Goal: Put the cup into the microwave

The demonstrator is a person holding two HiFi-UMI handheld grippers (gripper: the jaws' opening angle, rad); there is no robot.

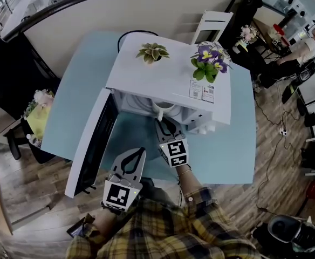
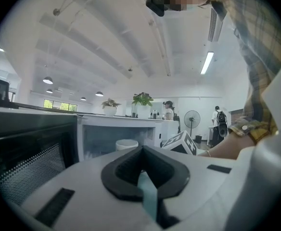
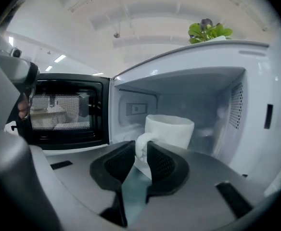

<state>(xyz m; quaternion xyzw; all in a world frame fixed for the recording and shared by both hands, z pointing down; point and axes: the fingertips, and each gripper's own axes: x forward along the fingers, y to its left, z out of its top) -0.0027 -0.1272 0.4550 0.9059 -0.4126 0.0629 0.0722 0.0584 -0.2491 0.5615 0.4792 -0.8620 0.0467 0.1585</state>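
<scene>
On the left, our left gripper (image 1: pixel 139 152) hovers near the open door (image 1: pixel 90 144), jaws closed on nothing. Further right, our right gripper (image 3: pixel 141 153) pinches the handle of the white cup (image 3: pixel 172 131), which seems just inside the microwave (image 1: pixel 168 74).

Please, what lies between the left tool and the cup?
Only bare blue table, as the head view shows. The right tool holds the cup by its handle.

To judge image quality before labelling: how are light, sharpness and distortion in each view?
Head view: strong fisheye, the table edges bow, light even. Left gripper view: black vignette corners, bright ceiling lamp. Right gripper view: cup looks dim, slightly soft, against the microwave cavity's shade.
</scene>
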